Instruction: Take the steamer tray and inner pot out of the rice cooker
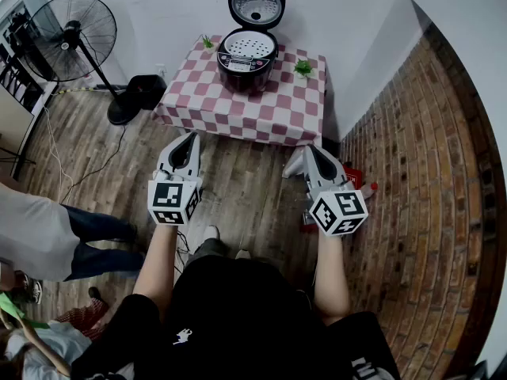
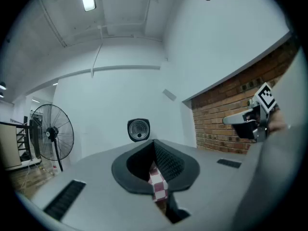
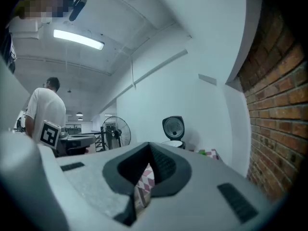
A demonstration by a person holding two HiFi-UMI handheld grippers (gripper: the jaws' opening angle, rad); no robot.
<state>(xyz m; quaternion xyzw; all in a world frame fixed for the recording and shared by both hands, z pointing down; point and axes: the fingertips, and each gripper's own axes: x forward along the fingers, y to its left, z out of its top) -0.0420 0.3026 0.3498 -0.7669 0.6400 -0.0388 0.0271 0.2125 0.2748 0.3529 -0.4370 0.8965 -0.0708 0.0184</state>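
The rice cooker [image 1: 248,60] stands on the checkered bench [image 1: 238,115] with its lid [image 1: 256,5] raised and the perforated steamer tray [image 1: 247,47] seated in its mouth. Both grippers are held level above the wooden floor [image 1: 245,188], well apart from the bench. From the left gripper [image 1: 190,138] the cooker lies at 1 o'clock; from the right gripper [image 1: 310,150] it lies at 11 o'clock. Both pairs of jaws are pressed together with nothing between them.
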